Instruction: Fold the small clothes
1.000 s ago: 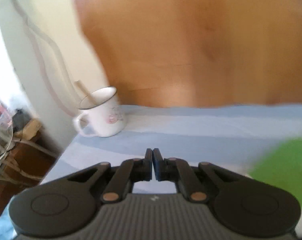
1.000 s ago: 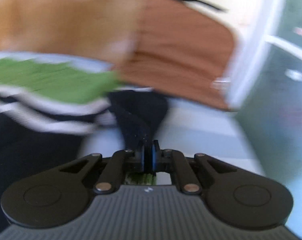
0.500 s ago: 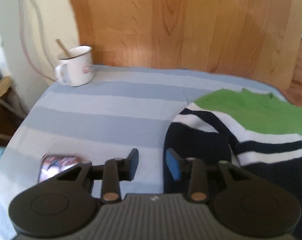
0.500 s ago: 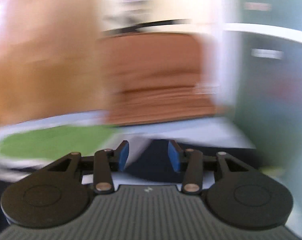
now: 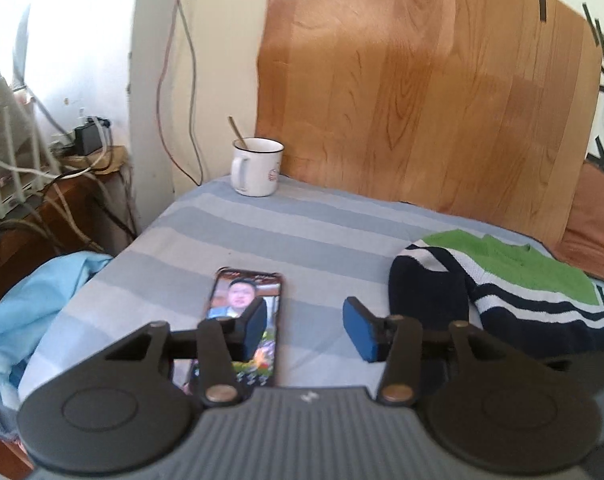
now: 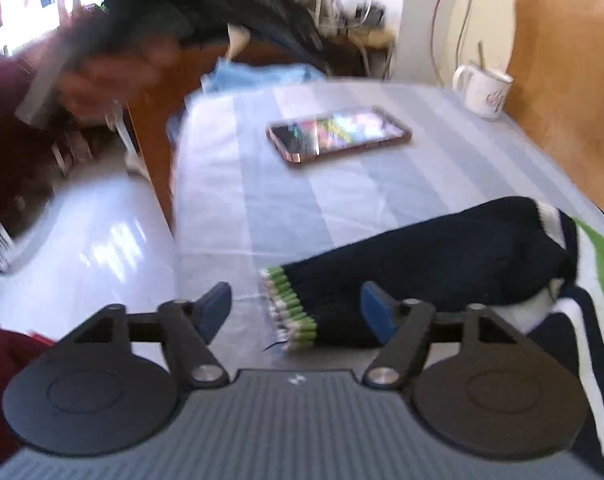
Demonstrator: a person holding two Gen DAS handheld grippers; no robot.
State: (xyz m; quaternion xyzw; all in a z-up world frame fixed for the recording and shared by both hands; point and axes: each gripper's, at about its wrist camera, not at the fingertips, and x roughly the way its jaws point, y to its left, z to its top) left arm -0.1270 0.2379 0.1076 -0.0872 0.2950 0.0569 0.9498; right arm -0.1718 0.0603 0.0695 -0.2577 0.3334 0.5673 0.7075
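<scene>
Knit: navy, white and green wool-like sweater [image 6: 481, 264], soft and limp, likely light; it should drape and sag when lifted rather than hold shape.
Sweater place: flat on the striped blue bedsheet [image 5: 302, 240], to the right of the phone [image 5: 246, 312], apart from it.
Sleeve: one navy sleeve lies out toward the phone side, ending in a green ribbed cuff [image 6: 292, 312].
Left gripper [image 5: 303, 328]: fingers spread apart, holding nothing, hovering between the phone and the sweater's navy shoulder.
Right gripper [image 6: 296, 312]: fingers spread wide, empty, with the cuff lying between them and below; contact cannot be told.
Where to hold: judged best at the ribbed cuff or a hem edge, where the knit is thicker and less likely to slip from the pads.
Risk: a loose pinch may catch only one layer and stretch the knit.
Mug [image 5: 257, 167]: beyond the phone, at the wooden headboard [image 5: 421, 80], well clear of the sweater.
</scene>
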